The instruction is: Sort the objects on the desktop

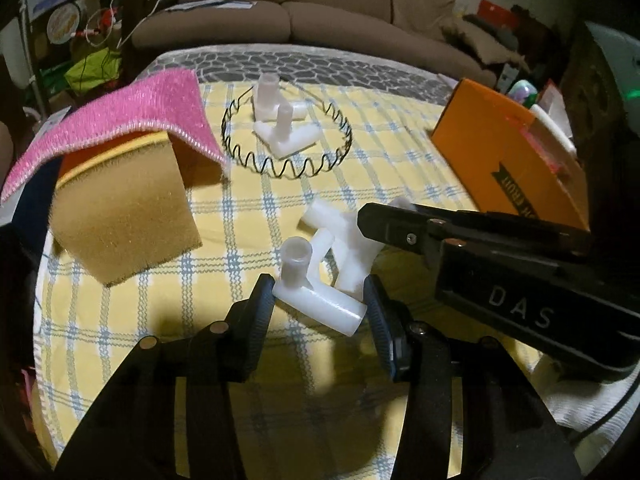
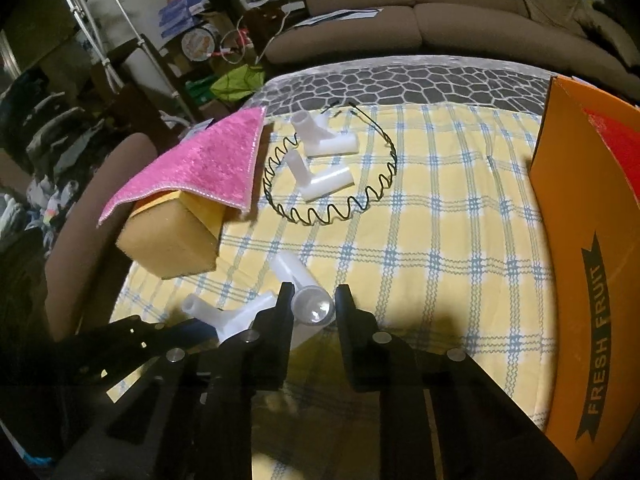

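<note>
Two white plastic three-way pipe connectors lie near me on the yellow checked cloth [image 1: 248,216]. My left gripper [image 1: 320,300] is shut on the nearer connector [image 1: 316,292], its pads against both ends of one tube. My right gripper [image 2: 312,304] is shut on the second connector [image 2: 310,302], around its upright open tube; it also shows in the left wrist view [image 1: 348,240]. Two more white connectors [image 1: 280,120] lie inside a black wavy wire headband [image 1: 288,168] farther back; they also show in the right wrist view [image 2: 320,160].
A yellow sponge block [image 1: 120,216] sits at the left with a pink cloth [image 1: 132,116] draped over it. An orange "Fresh Fruit" cardboard box [image 2: 588,280] stands along the right edge. A brown sofa [image 1: 280,0] is behind the table.
</note>
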Motion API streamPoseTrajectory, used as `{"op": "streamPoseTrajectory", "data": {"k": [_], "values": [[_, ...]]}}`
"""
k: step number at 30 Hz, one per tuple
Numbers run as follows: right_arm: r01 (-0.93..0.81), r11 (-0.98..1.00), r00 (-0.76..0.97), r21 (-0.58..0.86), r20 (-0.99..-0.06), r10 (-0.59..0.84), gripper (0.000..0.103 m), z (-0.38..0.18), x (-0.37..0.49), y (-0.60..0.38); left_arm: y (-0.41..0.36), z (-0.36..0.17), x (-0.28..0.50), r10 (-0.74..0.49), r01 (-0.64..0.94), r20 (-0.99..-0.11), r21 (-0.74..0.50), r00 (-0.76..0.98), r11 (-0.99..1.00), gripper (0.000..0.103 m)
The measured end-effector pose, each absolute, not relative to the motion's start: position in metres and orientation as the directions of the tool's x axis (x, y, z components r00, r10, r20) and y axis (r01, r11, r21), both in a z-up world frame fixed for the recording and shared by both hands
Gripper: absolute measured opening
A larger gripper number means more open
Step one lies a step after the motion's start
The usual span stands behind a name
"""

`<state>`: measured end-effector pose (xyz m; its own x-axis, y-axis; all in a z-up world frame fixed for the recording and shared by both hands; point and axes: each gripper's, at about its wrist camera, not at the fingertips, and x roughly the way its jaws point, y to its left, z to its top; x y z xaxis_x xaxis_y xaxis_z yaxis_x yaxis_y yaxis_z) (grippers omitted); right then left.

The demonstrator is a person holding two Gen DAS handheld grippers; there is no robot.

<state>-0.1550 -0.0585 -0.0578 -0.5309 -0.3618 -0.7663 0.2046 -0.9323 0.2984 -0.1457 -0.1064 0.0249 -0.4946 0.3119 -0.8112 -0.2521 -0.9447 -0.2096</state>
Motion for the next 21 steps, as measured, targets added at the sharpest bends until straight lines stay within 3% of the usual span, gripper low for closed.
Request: {"op": "streamPoseTrajectory", "data": {"k": [9, 12, 14, 18, 20, 21], "values": [[0.215, -0.917, -0.568, 0.335, -0.721, -0.397, 0.018, -0.03, -0.149, -0.048, -0.121, 0.068, -0.136, 0.349, -0.233, -0.757, -0.262, -0.552, -0.937, 0.043], [0.207, -0.919, -0.583, 0.336, -0.711, -0.392, 0.023, -0.027, -0.148, -0.043, -0.142, 0.081, -0.135, 0.34, -0.192, -0.742, -0.282, -0.577, -0.94, 0.043], [0.225, -0.915, -0.576, 0.335, -0.712, -0.402, 0.037, -0.028, -0.148, -0.044, -0.155, 0.086, -0.135, 0.334, -0.17, -0.734, -0.291, -0.592, -0.941, 0.043], [0.257, -0.91, -0.548, 0.325, -0.727, -0.414, 0.054, -0.033, -0.148, -0.05, -0.177, 0.087, -0.138, 0.329, -0.129, -0.732, -0.317, -0.597, -0.94, 0.043], [0.284, -0.913, -0.534, 0.292, -0.743, -0.404, 0.074, -0.037, -0.148, -0.057, -0.182, 0.086, -0.14, 0.325, -0.121, -0.733, -0.319, -0.598, -0.94, 0.043], [0.3, -0.916, -0.529, 0.267, -0.752, -0.393, 0.076, -0.04, -0.148, -0.061, -0.183, 0.085, -0.141, 0.326, -0.12, -0.734, -0.32, -0.596, -0.94, 0.043]]}}
